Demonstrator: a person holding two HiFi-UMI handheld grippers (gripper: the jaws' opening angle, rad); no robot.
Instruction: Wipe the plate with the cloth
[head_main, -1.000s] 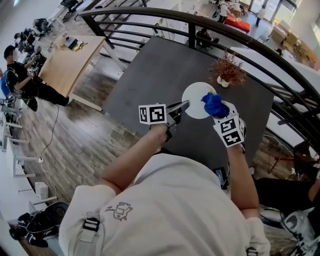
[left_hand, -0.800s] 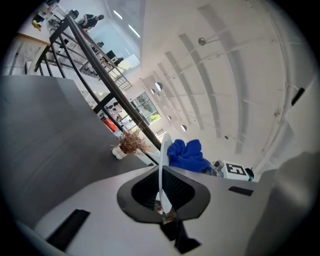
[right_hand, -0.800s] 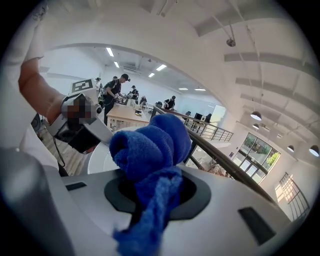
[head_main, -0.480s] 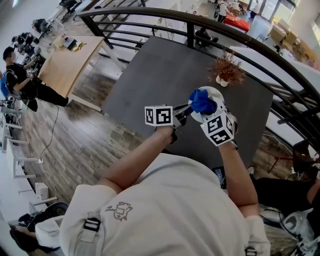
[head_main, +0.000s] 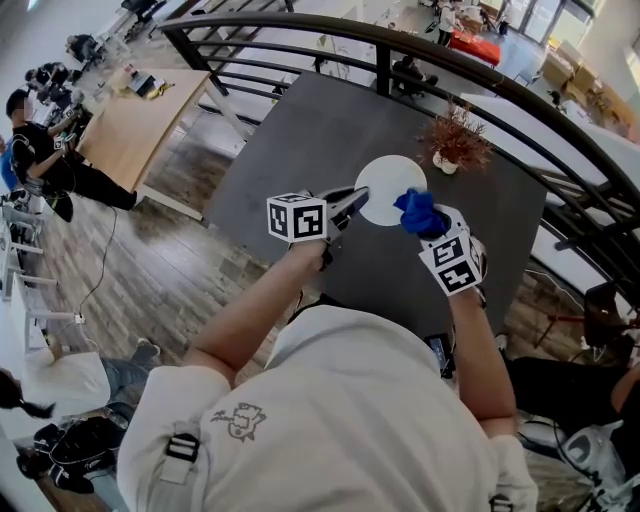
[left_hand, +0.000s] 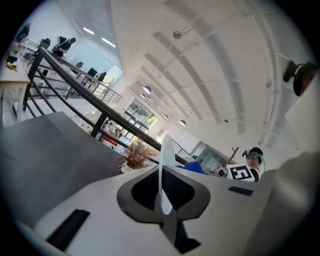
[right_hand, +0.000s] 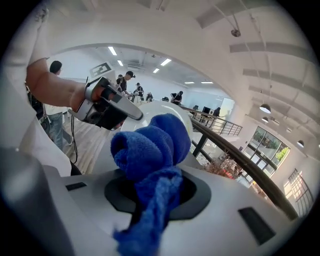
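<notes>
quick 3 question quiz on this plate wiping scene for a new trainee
1. True or false: the left tool is shut on nothing.
2. What is the right tool shut on? A) a sponge B) a blue cloth C) a fork
3. Fill in: beyond the plate, on the dark table, stands a small pot with a dried ____.

Key
1. False: the left tool grips the white plate by its rim.
2. B: the blue cloth is bunched between the jaws.
3. plant
</notes>
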